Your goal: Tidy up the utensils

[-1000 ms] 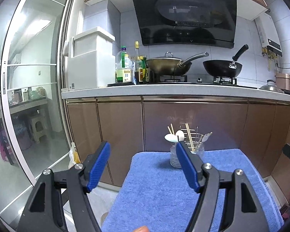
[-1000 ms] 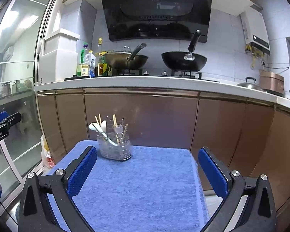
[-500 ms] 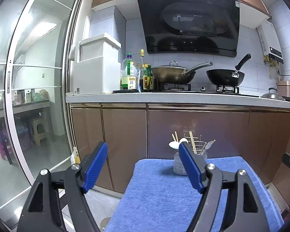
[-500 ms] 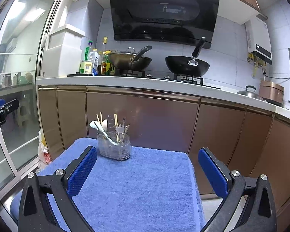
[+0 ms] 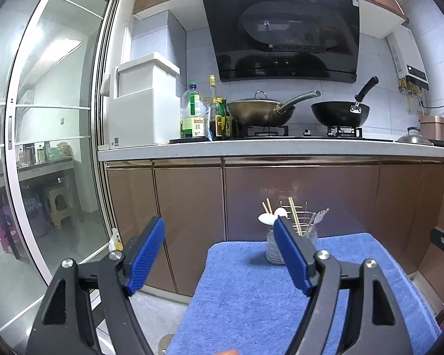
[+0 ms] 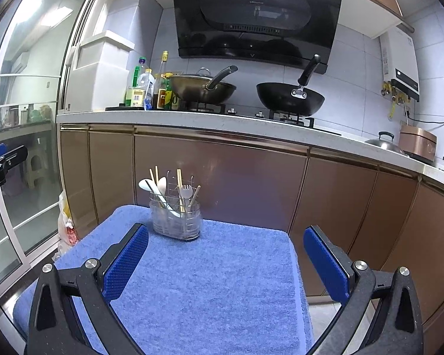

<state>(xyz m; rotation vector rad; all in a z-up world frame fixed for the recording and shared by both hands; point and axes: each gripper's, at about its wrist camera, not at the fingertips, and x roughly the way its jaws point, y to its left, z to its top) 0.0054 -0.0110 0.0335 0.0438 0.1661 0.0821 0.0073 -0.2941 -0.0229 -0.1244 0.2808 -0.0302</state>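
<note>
From the left wrist view, the left gripper point(image 5: 219, 254) is spread wide with nothing between its blue pads. The clear utensil holder point(image 5: 276, 245) stands upright at the far edge of the blue towel point(image 5: 251, 301), ahead and to the right of the claw's centre line, partly hidden behind the right-hand finger. Spoons point(image 5: 270, 216), chopsticks point(image 5: 294, 214) and a fork point(image 5: 321, 215) stick up out of it, their long axes near vertical. The claw points level and forward, half of it out past the towel's left edge

From the right wrist view, the right gripper point(image 6: 225, 261) is likewise released and empty. The holder point(image 6: 176, 217) sits ahead and left of centre, well apart from the fingers. This claw hangs squarely over the towel and looks the nearer one for a reach; it points forward, tipped slightly down
</note>
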